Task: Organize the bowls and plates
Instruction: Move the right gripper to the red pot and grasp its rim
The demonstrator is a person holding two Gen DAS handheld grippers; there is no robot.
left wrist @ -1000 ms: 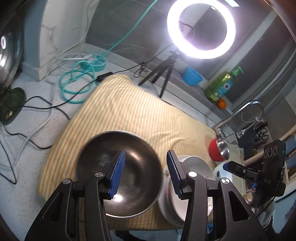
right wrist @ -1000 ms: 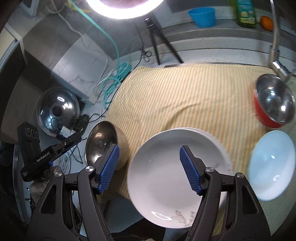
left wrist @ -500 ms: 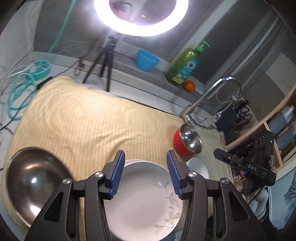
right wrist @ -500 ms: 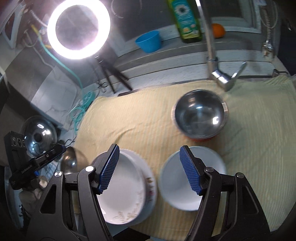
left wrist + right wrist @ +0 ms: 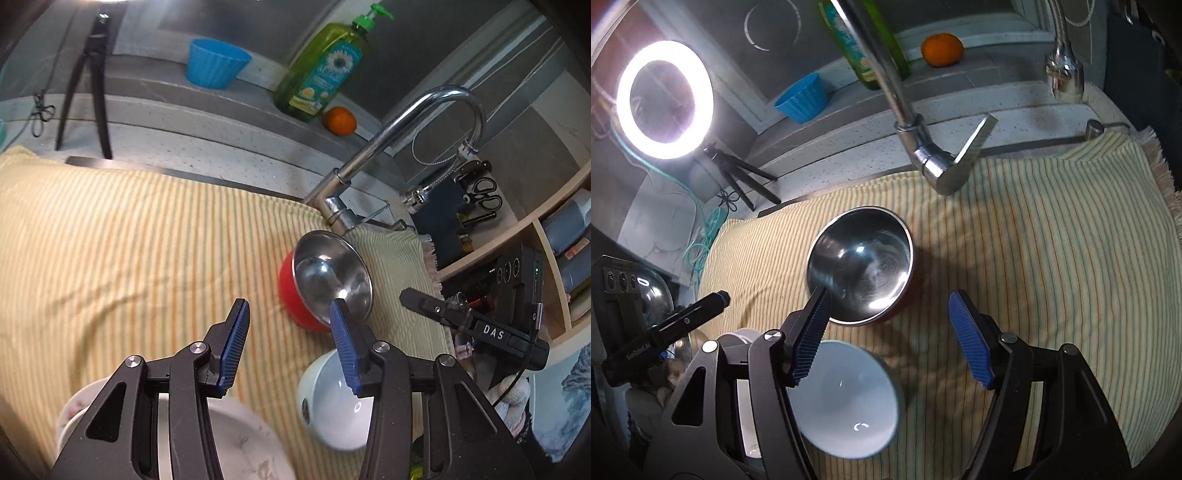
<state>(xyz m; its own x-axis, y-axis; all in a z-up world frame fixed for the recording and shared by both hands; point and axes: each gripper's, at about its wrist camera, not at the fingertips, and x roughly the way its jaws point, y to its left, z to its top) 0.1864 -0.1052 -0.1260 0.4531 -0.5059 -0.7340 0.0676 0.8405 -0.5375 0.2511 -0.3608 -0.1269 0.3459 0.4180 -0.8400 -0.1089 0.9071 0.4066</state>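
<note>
A red bowl with a steel inside (image 5: 325, 280) sits on the striped yellow cloth (image 5: 129, 240) near the tap. Closer to me lies a pale blue-white bowl (image 5: 332, 417). A stack of white plates (image 5: 243, 432) shows at the bottom left, partly behind my left gripper (image 5: 290, 347). Its jaws are closing, with nothing between them, and its tips hang above the cloth just left of the red bowl. In the right wrist view my right gripper (image 5: 892, 338) stands open and empty over the near rim of the steel-lined bowl (image 5: 860, 269), with the pale bowl (image 5: 846, 398) below its left finger.
A chrome tap (image 5: 388, 147) arches over the cloth's far right. On the back ledge stand a green soap bottle (image 5: 325, 74), an orange (image 5: 340, 120) and a blue cup (image 5: 214, 62). A ring light (image 5: 665, 99) on a tripod stands left; shelves with scissors (image 5: 484, 192) right.
Both views have swept right along the cloth, from the big steel bowl and the plates to the red bowl and the pale bowl. Both grippers stay empty.
</note>
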